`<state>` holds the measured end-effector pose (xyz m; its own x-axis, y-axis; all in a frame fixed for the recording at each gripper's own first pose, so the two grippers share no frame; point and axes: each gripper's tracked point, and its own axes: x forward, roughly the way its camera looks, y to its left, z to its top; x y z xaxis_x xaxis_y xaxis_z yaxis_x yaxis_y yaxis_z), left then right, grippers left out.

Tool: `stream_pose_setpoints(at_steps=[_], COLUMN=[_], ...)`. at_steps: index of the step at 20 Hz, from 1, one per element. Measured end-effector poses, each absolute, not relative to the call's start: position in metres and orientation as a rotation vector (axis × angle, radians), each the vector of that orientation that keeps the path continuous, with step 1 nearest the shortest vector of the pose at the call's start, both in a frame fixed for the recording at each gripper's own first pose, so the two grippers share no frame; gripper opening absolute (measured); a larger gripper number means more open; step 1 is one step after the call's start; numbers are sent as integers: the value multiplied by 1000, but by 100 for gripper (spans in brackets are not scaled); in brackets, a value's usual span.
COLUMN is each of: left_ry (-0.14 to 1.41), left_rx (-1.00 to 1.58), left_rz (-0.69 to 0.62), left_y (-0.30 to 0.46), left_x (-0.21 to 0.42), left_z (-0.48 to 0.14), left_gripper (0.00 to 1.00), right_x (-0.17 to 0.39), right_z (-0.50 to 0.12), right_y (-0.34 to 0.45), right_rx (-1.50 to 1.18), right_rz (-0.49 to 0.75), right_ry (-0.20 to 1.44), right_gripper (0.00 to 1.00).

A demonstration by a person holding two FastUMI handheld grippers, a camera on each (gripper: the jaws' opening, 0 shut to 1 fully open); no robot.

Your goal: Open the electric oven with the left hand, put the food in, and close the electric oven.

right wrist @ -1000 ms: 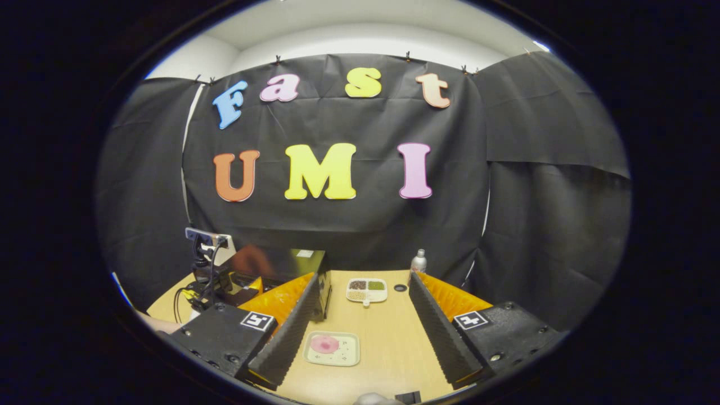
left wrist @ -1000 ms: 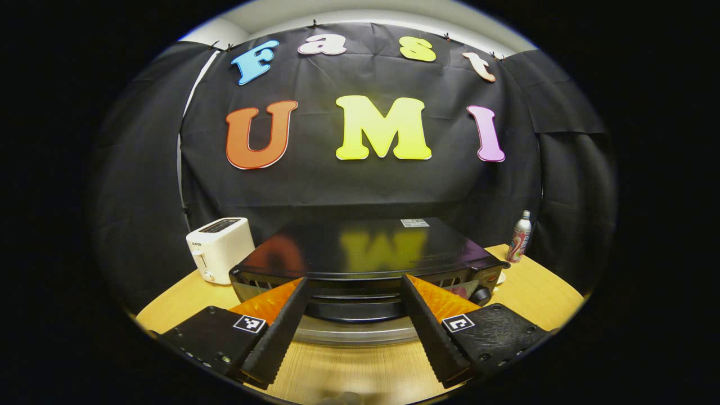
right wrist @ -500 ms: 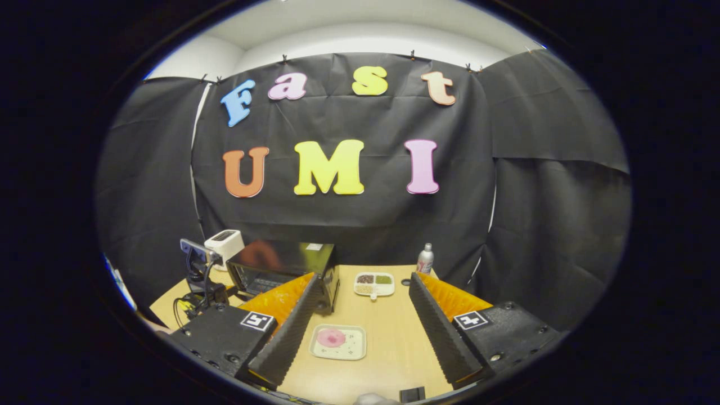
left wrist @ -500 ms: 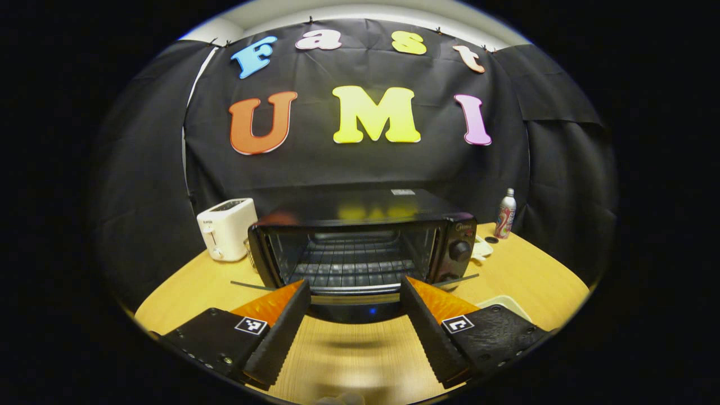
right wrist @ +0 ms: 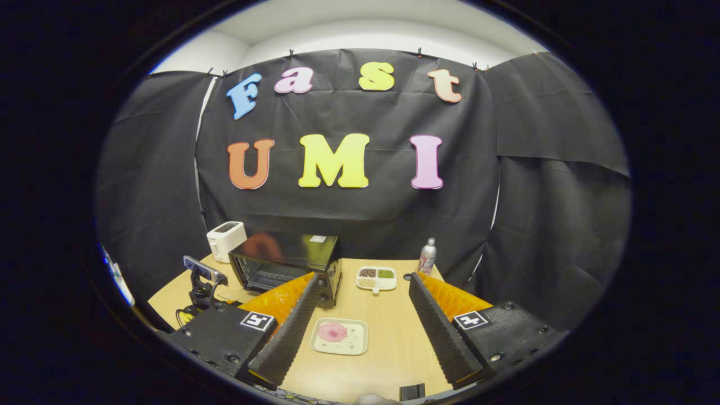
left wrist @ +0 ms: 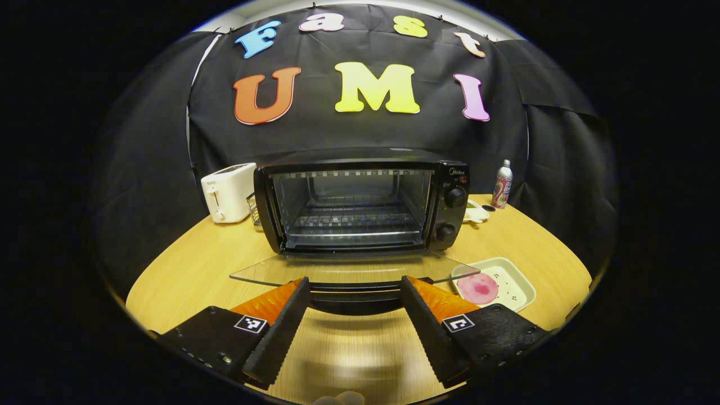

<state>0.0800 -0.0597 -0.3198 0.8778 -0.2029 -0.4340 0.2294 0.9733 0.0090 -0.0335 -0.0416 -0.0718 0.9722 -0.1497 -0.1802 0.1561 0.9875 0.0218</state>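
A black, boxy electric oven (left wrist: 360, 199) sits on a round wooden table (left wrist: 197, 270), its glass door (left wrist: 349, 271) dropped flat, wire rack visible inside. The left gripper (left wrist: 354, 304) spreads its ridged fingers around the door's dark handle, seemingly without squeezing. Right of the oven, a pale rectangular tray (left wrist: 514, 287) holds a flat pink food (left wrist: 477, 287). The right gripper (right wrist: 360, 315) (fingers wide apart) hovers above that tray.

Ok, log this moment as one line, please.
black electric oven: glass door down | left gripper: open at door handle | pink food on cream tray: on table | right gripper: open
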Motion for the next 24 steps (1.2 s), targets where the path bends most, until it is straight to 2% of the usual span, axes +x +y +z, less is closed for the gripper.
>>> stream_pose_setpoints(at_steps=[3, 5, 6, 9, 11, 12, 13, 17, 20, 21, 24], left_ry=[494, 547, 575, 627, 626, 628, 636, 614, 577, 568, 521], left_rx=[59, 65, 64, 47, 63, 73, 77, 67, 52, 44, 54], left_rz=[-225, -225, -223, -217, -221, -224, -224, -234, -228, -227, -213], left_y=[-58, -58, -56, -54, -53, -53, -54, -53, -43, -38, -22], left_x=[74, 66, 65, 63, 63, 62, 63, 63, 63, 62, 60], left_z=[-336, -354, -362, -374, -377, -377, -379, -370, -353, -345, -317], left_gripper=[98, 100, 97, 97, 97, 97, 98, 97, 97, 97, 97], right_x=[-34, -32, -32, -30, -27, -26, -25, -22, -17, -13, 2], right_z=[-78, -82, -84, -94, -102, -109, -118, -149, -175, -184, -221], right_y=[-40, -41, -42, -43, -44, -46, -47, -48, -55, -57, -63], right_rx=[35, 31, 31, 35, 37, 35, 37, 57, 65, 70, 89], right_rz=[-157, -159, -161, -165, -165, -166, -168, -157, -167, -171, -163], right_ry=[192, 203, 208, 231, 243, 261, 279, 354, 406, 418, 499], right_gripper=[100, 97, 96, 97, 100, 97, 100, 97, 100, 96, 97])
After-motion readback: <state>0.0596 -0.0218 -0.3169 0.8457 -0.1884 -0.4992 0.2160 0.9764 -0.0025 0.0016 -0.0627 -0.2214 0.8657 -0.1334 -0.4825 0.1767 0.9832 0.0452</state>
